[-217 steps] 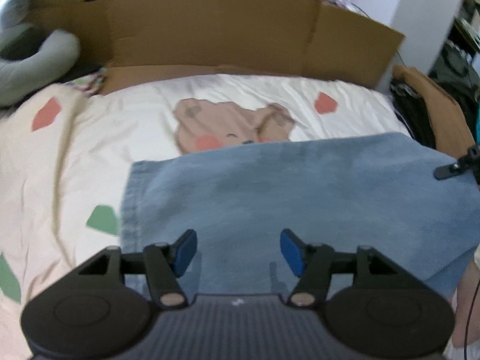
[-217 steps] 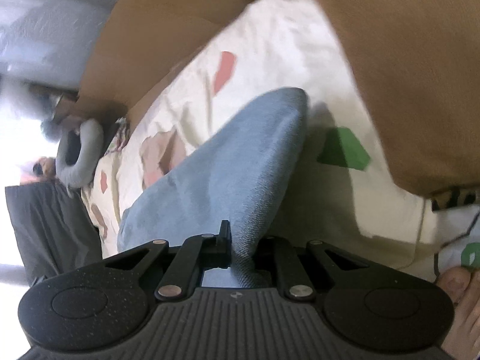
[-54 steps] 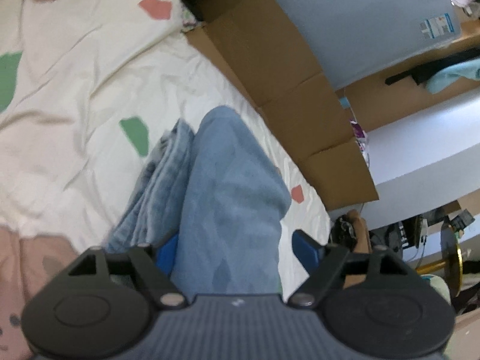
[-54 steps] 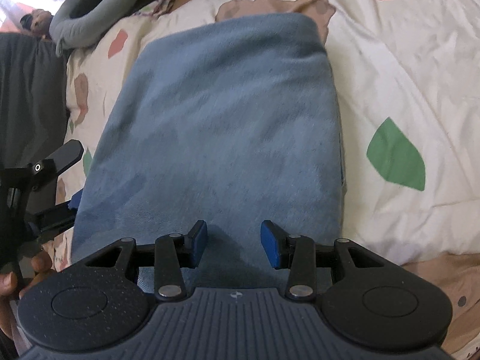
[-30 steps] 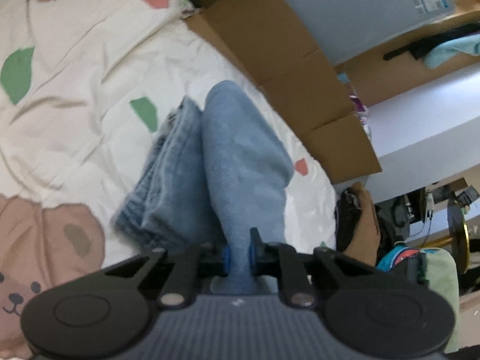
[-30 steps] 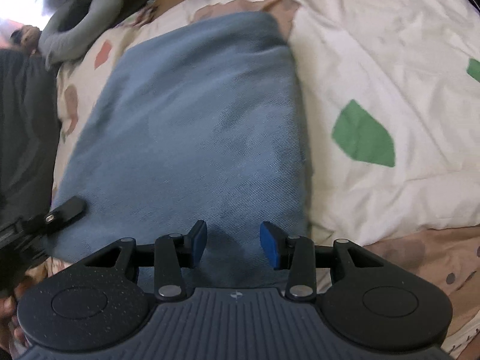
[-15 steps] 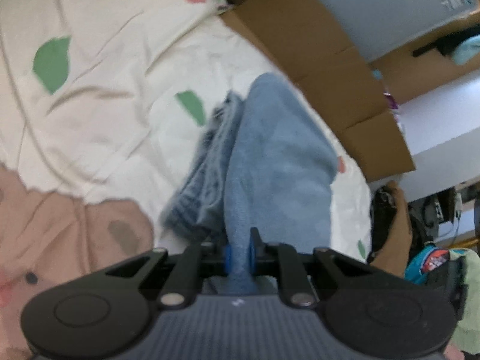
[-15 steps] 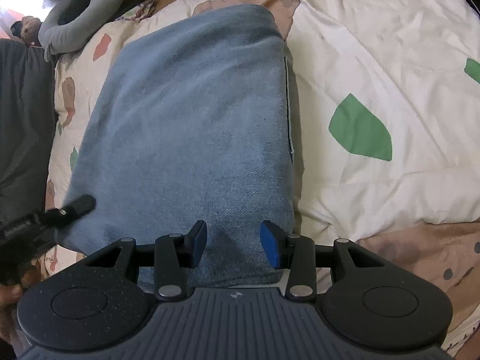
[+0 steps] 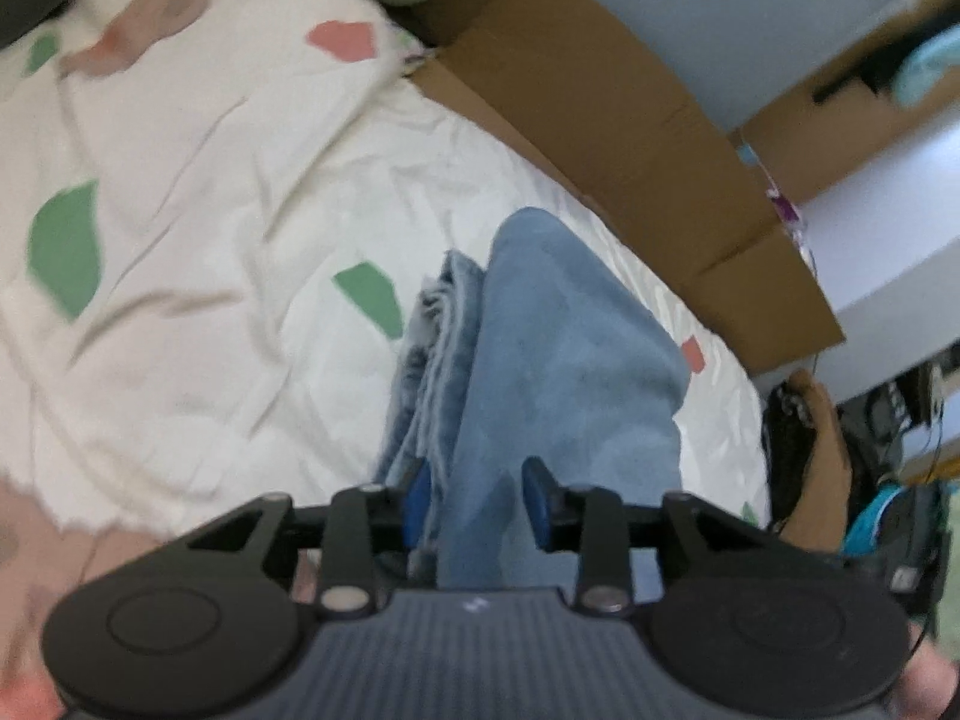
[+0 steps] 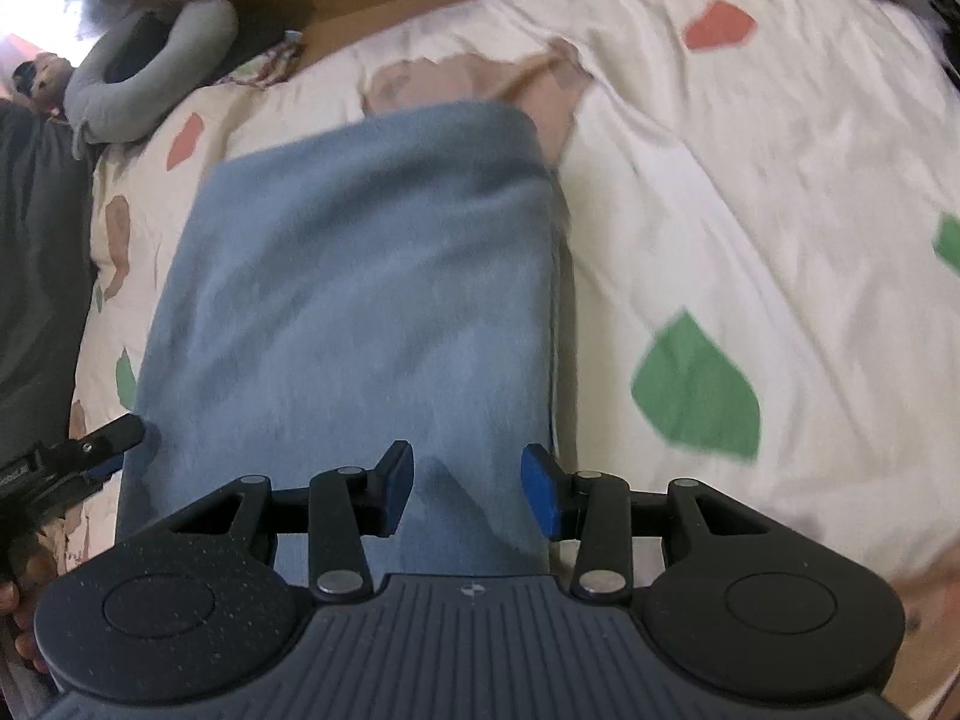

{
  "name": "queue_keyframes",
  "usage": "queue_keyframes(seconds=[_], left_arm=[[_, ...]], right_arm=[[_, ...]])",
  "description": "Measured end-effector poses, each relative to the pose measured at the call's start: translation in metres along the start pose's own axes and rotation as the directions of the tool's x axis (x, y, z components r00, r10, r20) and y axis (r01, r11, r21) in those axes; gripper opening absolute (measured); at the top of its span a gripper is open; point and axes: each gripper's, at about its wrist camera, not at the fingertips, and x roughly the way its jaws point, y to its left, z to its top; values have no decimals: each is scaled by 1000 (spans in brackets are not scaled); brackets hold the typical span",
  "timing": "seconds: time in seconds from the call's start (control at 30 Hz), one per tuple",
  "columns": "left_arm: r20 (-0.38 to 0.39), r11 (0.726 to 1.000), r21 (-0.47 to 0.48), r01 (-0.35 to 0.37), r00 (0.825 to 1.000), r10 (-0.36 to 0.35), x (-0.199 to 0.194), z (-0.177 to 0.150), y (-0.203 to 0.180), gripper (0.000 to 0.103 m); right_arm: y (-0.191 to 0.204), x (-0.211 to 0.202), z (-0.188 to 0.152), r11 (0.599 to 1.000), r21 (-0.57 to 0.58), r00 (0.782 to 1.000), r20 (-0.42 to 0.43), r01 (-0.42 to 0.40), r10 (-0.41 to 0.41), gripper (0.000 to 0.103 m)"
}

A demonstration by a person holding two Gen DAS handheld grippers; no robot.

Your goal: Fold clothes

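Garment: the folded blue jeans lie on the patterned bedsheet, filling the centre of the right wrist view.
Left gripper: at lower centre of its view; its jaws have just been opening, and the denim's folded edge is still between the parted pads.
Right gripper: jaws spread over the near edge, pinching nothing.
Change: half a second earlier the left pads pinched the fold.
Meaning: this fold looks laid down; smoothing or another fold likely follows.
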Motion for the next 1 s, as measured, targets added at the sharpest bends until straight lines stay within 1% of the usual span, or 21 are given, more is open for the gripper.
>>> queue_keyframes(seconds=[0.1,0.23,0.4,0.47,0.5,0.6,0.7,0.77,0.9,1.0], left_arm=[[13,999,35,7,1000,-7,6,8,-4,35],[2,997,76,20,1000,-21,19,16,-6,35],[-18,996,80,29,999,-27,35,24,-1,33],[-13,996,82,37,999,-36,40,28,-1,33],[-9,996,81,40,999,-40,42,31,-2,33],[6,996,81,47,999,-48,50,40,-2,33],[16,996,67,56,998,-57,59,53,0,33],[20,996,74,57,998,-58,66,61,-2,34],[3,995,79,54,998,-55,80,71,-7,35],[-15,993,107,50,999,-49,89,76,-10,37]], right_arm=[[2,6,12,1000,-12,1000,14,12,-12,47],[3,10,23,1000,-17,999,38,23,-22,47],[0,15,36,999,-10,997,65,35,-34,47],[-4,16,44,1000,14,996,83,21,-22,47],[-5,17,48,1000,27,996,92,13,-15,45],[-10,22,61,998,57,993,117,-1,-5,34],[-12,31,76,998,68,990,138,8,-18,34],[-14,33,82,997,80,988,150,5,-17,34],[-18,38,91,995,98,985,171,-9,-8,34],[-19,39,93,995,91,984,178,-27,10,33]])
